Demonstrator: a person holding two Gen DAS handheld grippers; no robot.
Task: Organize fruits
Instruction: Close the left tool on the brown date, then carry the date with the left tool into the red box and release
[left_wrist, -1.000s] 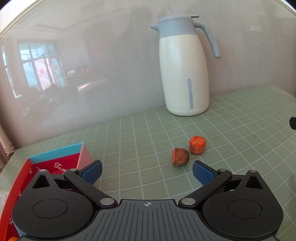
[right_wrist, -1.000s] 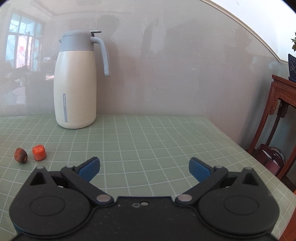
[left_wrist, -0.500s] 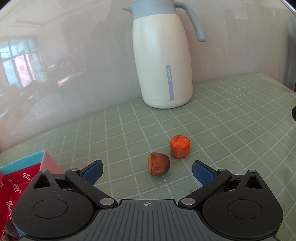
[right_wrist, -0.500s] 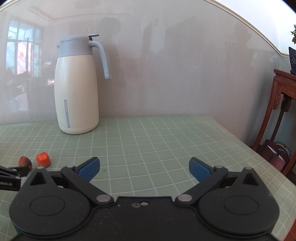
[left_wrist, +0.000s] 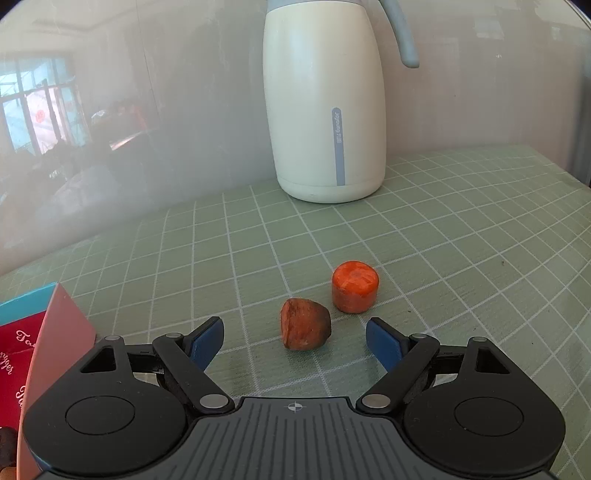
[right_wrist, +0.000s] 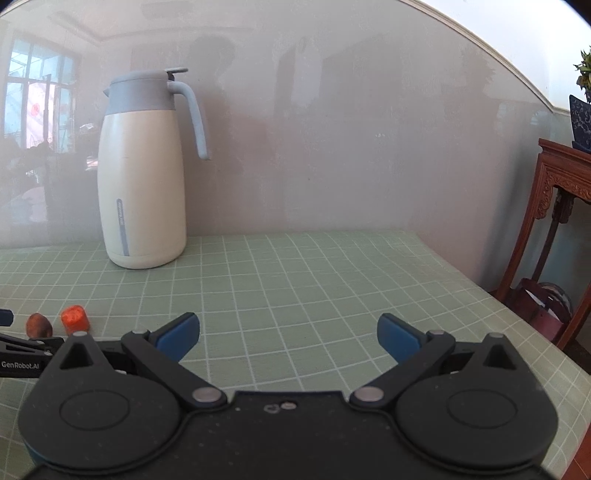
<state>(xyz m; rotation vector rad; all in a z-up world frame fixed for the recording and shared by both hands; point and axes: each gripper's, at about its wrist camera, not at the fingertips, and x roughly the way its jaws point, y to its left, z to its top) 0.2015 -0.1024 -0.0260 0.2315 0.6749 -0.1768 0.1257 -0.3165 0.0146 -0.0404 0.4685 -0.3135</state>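
A brown fruit piece lies on the green checked tablecloth, with an orange carrot-like chunk just behind it to the right. My left gripper is open, its blue fingertips on either side of the brown piece without touching it. A red and blue box stands at the left edge. In the right wrist view, both pieces show far left: the brown one and the orange one. My right gripper is open and empty over bare cloth.
A cream and blue thermos jug stands at the back by the grey wall; it also shows in the right wrist view. A carved wooden stand is off the table's right edge. The left gripper's body shows at the left edge of the right wrist view.
My left gripper has moved forward and rightward, bringing the brown piece between its open fingers. The box has slid left in its view. The right gripper has barely shifted.
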